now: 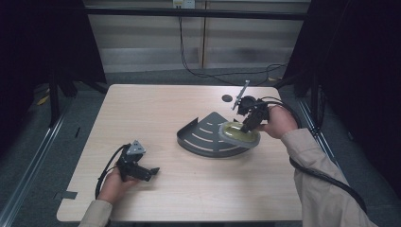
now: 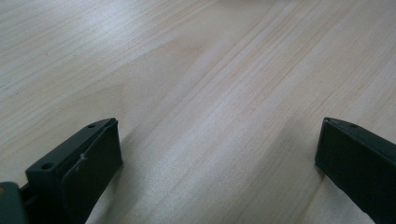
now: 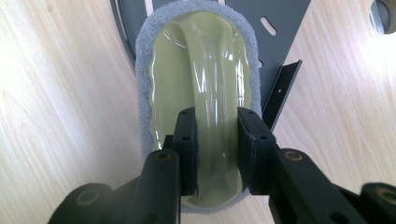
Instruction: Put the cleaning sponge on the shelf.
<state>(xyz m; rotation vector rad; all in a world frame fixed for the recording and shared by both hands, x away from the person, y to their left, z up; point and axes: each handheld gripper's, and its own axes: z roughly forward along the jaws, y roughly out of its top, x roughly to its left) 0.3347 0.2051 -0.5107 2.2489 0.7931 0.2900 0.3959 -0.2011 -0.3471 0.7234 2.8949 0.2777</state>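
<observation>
While the right gripper point(image 3: 215, 140) pinches the scrub pad's point(image 3: 201, 84) handle ridge, press flat across the slotted tray point(image 1: 203, 137) beneath; left gripper point(image 2: 219, 158) gapes empty.

I see my right gripper point(image 3: 215, 140) clamped on the scrubber's point(image 3: 201, 88) pale green handle, grey pad overlapping the dark slotted tray point(image 3: 280, 28) on the table point(image 3: 60, 116).

Table point(image 1: 189, 189): pale wood grain. Corner tray point(image 1: 203, 135): dark grey with pale curved slots. Scrubber point(image 3: 203, 84): translucent yellow-green handle, grey-blue pad rim, possibly fibrous; both grippers' jaws black.
</observation>
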